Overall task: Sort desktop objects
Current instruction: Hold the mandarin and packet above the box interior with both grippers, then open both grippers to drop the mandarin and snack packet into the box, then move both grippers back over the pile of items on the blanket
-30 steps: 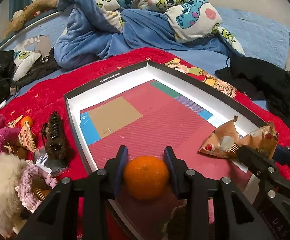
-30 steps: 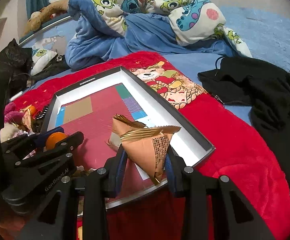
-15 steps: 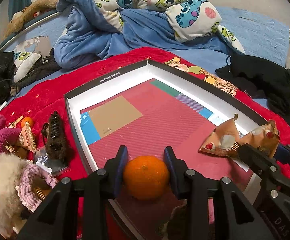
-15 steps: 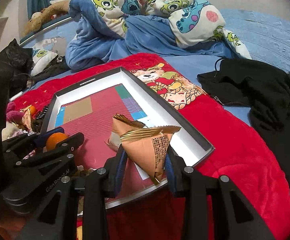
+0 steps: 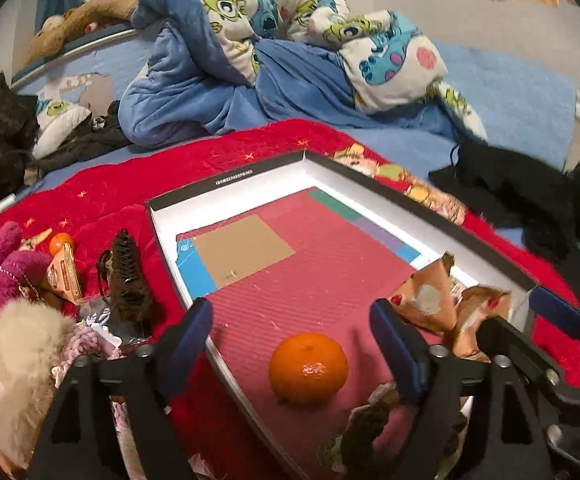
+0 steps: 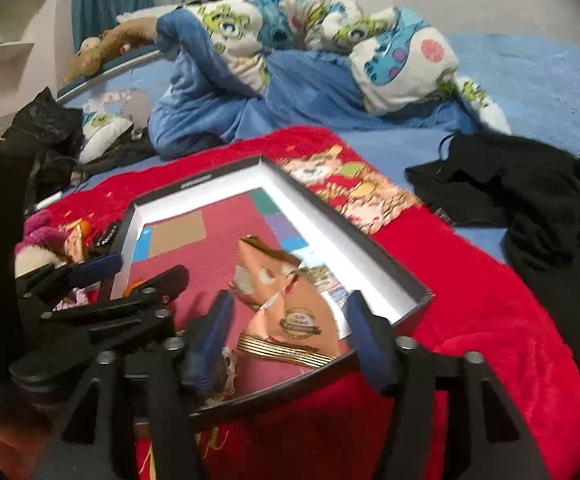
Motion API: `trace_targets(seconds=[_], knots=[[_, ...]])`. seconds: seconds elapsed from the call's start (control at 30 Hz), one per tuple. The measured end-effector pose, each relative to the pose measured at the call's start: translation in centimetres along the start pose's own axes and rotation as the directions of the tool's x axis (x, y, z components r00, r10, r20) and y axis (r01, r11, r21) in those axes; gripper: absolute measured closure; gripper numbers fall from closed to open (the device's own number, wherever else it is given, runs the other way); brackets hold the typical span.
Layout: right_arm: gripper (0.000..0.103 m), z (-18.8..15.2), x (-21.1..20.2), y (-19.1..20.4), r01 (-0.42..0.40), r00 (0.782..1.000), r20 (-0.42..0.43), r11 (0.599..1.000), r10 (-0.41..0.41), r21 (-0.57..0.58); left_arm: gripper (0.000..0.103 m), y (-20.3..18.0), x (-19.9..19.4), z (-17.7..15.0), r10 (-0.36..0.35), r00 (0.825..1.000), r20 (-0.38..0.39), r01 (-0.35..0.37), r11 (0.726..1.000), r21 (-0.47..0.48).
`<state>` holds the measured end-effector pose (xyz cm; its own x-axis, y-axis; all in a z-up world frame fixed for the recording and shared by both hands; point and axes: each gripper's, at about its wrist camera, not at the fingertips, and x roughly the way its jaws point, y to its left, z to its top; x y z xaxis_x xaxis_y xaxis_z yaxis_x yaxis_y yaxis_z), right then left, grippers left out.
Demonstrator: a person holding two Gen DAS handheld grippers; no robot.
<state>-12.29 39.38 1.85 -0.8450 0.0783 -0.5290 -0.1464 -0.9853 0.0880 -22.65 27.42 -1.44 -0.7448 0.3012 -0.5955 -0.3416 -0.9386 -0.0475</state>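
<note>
Left gripper (image 5: 290,332) fingers just opening wide, tangerine (image 5: 308,368) released onto tray (image 5: 410,204) floor. Right gripper (image 6: 290,320) likewise spreading, snack packet (image 6: 286,304) dropped free inside: sorted.

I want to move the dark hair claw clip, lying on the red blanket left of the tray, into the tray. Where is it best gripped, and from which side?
Grip the hair claw clip across its narrow toothed body, near the middle, coming from above with the left gripper, whose jaws have just opened off the tangerine. It lies long and slim, pointing away, so closing across its width likely holds best. The tray wall is close on the right; keep clear.
</note>
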Motion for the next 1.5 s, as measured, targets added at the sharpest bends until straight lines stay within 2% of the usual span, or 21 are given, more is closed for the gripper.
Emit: trace_targets(seconds=[0.03, 0.07, 0.1, 0.13, 0.17, 0.33, 0.67, 0.87, 1.0, 1.3, 1.5], knots=[[0.024, 0.0, -0.3, -0.2, -0.012, 1.000, 0.014, 1.000, 0.012, 0.008, 0.009, 0.1, 0.0, 0.1, 0.003, 1.000, -0.008, -0.003, 1.000, -0.001], [0.016, 0.0, -0.7, -0.4, -0.022, 0.999, 0.033, 1.000, 0.022, 0.018, 0.004, -0.1, 0.1, 0.4, 0.038, 0.999, -0.038, -0.038, 0.999, 0.013], [0.012, 0.1, -1.1, -0.6, -0.029, 0.998, 0.051, 0.999, 0.027, 0.030, 0.000, -0.2, 0.2, 0.6, 0.068, 0.996, -0.057, -0.066, 0.998, 0.023], [0.002, 0.1, -1.3, -0.9, -0.034, 0.997, 0.064, 0.998, 0.031, 0.045, 0.000, -0.3, -0.2, 0.8, 0.061, 0.997, -0.040, -0.060, 0.998, 0.035], [0.000, 0.2, -1.6, -1.3, -0.040, 0.997, 0.075, 0.997, 0.035, 0.061, 0.000, -0.4, -0.5, 0.9, 0.058, 0.998, -0.027, -0.057, 0.998, 0.040], [0.000, 0.1, -1.7, -1.8, -0.062, 0.997, 0.059, 0.994, 0.056, 0.093, 0.000, -1.0, -1.2, 1.3, 0.080, 0.997, -0.003, -0.080, 0.995, 0.067], [0.000, 0.0, -2.0, -1.7, -0.073, 0.997, 0.046, 0.993, 0.069, 0.094, 0.000, -1.2, -1.2, 1.2, 0.089, 0.996, -0.014, -0.087, 0.991, 0.101], [0.000, 0.3, -2.8, -1.4, -0.095, 0.994, 0.059, 0.989, 0.089, 0.115, 0.000, -1.0, -3.6, 2.3, 0.113, 0.993, 0.041, -0.117, 0.986, 0.119], [0.000, 0.9, -3.7, -0.4, -0.122, 0.992, 0.058, 0.984, 0.115, 0.129, 0.000, 0.3, -5.4, 3.1, 0.114, 0.992, 0.056, -0.118, 0.989, 0.084], [0.000, 2.7, -6.9, 4.5, -0.184, 0.978, 0.111, 0.980, 0.176, 0.073, 0.000, 4.6, -11.9, 4.3, 0.200, 0.973, 0.112, -0.206, 0.977, 0.051], [0.000, 3.8, -9.4, 9.0, -0.264, 0.955, 0.143, 0.965, 0.261, 0.000, 0.000, 9.3, -17.6, 2.6, 0.264, 0.959, 0.100, -0.257, 0.963, -0.076]])
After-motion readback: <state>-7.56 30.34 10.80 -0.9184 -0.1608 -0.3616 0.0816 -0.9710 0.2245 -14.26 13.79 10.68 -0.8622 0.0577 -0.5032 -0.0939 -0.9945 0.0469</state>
